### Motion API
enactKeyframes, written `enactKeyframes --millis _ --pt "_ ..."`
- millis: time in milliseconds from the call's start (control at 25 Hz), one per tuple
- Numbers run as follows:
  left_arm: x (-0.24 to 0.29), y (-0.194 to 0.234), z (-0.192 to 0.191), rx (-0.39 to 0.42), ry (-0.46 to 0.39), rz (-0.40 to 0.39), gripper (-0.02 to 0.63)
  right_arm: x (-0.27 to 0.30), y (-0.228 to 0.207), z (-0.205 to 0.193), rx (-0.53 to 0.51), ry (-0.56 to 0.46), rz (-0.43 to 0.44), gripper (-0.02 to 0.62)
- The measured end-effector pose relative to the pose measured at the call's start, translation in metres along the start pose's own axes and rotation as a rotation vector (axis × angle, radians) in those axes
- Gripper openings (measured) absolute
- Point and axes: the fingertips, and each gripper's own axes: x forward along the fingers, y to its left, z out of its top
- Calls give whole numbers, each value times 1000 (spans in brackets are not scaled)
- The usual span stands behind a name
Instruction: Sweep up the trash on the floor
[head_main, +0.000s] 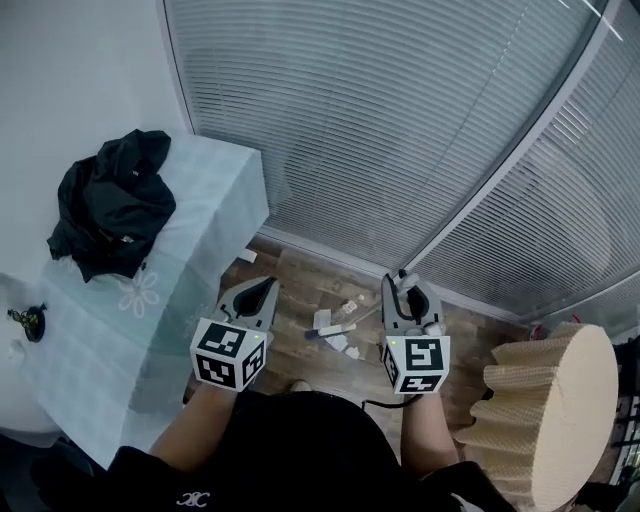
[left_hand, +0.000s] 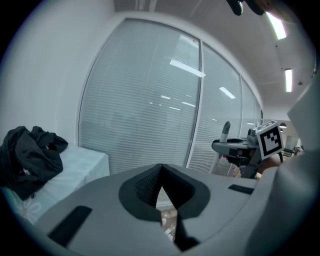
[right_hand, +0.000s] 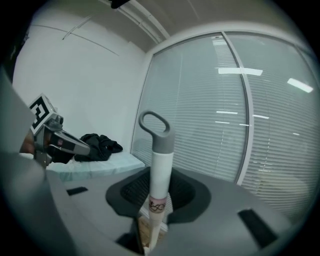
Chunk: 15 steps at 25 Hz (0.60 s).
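Scraps of trash (head_main: 338, 326), a small bottle, bits of paper and a blue-tipped stick, lie on the wooden floor between my two grippers in the head view. My right gripper (head_main: 406, 284) is shut on a broom handle (right_hand: 160, 175), a white pole with a grey loop at its top (right_hand: 154, 128) that stands upright between the jaws. The lower end of the broom is hidden. My left gripper (head_main: 267, 287) hangs left of the trash with its jaws shut together (left_hand: 160, 171) and nothing between them. Seen from the left gripper view, the right gripper (left_hand: 244, 148) sits at the right.
A table with a pale blue cloth (head_main: 205, 215) stands at the left with a black jacket (head_main: 110, 203) on it. A round corrugated stool (head_main: 552, 405) is at the right. Curved glass walls with blinds (head_main: 400, 130) close off the floor ahead.
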Motion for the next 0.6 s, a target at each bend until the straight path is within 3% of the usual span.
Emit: enactKeyframes --millis 200,600 --pt "-7 -15 20 -3 -30 -14 -6 -7 25 20 53 -47 17 101" --pt "-7 -15 27 29 -18 -21 -6 4 61 23 82 -53 88 101"
